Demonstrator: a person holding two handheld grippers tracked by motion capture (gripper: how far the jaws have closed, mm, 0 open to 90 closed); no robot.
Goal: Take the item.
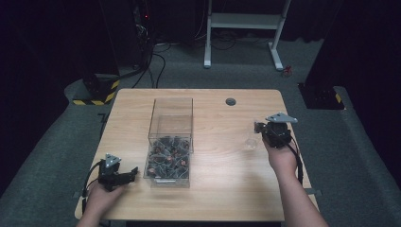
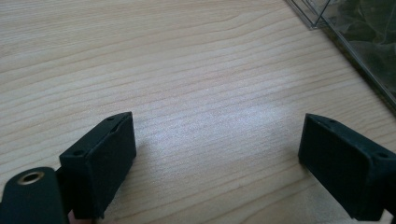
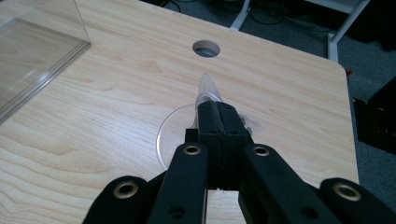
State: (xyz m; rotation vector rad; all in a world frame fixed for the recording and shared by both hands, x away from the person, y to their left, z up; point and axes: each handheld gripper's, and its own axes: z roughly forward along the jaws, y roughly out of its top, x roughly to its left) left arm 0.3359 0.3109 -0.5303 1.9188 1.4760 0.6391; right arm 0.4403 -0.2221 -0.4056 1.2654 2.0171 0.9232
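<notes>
A clear plastic box (image 1: 152,176) stands mid-table, holding several dark pieces with reddish spots (image 1: 169,156). Its clear lid (image 1: 172,113) stands open behind it. My left gripper (image 1: 132,172) rests low at the box's front left corner. In the left gripper view it (image 2: 217,149) is open, with bare wood between the jaws and the box wall (image 2: 359,42) at the upper right. My right gripper (image 1: 259,130) is at the table's right side, shut on the wall of a small clear plastic cup (image 1: 250,142). In the right gripper view the cup (image 3: 168,135) is pinched flat between the jaws (image 3: 219,109).
The wooden table (image 1: 222,189) has a round cable hole (image 1: 231,101) at the back, also ahead of the right gripper (image 3: 206,48). The clear lid (image 3: 32,60) lies at that view's left. A white desk frame (image 1: 243,28) and cables stand on the floor beyond.
</notes>
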